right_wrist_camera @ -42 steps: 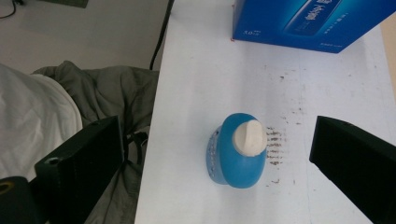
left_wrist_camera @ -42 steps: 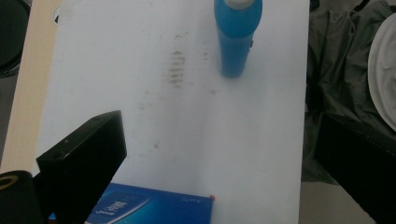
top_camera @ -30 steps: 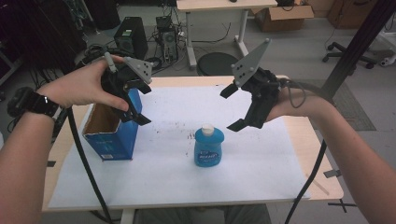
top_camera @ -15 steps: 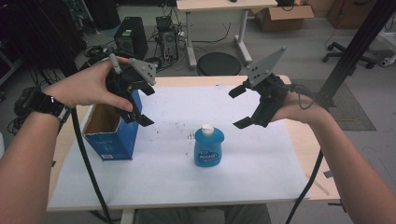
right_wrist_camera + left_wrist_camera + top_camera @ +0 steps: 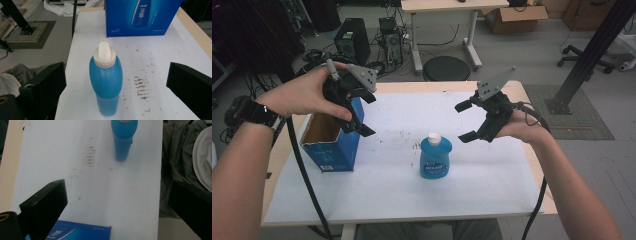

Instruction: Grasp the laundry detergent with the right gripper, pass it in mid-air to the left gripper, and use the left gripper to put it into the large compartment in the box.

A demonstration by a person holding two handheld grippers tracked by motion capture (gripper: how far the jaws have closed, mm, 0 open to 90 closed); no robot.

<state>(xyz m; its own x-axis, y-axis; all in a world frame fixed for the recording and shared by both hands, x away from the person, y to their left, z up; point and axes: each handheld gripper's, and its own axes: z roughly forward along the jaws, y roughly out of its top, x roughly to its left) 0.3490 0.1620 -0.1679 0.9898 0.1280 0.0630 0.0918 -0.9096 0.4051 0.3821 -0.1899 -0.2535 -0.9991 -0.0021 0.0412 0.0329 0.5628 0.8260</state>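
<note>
A blue bottle with a white cap stands upright near the middle of the white table, well apart from the open blue box at the left. The right gripper is held above the table to the right of the bottle, jaws spread wide and empty, and in the right gripper view the bottle is framed between them. The left gripper is held over the box's right edge, jaws also wide and empty. The step in hand is judged to be the reach for the bottle. It is best done if the right gripper is lowered and brought in level, so that the body is taken below the cap across its narrower side, with the jaws closed only once the bottle is centred. A glancing touch should be avoided, since a tall bottle may be tipped.
</note>
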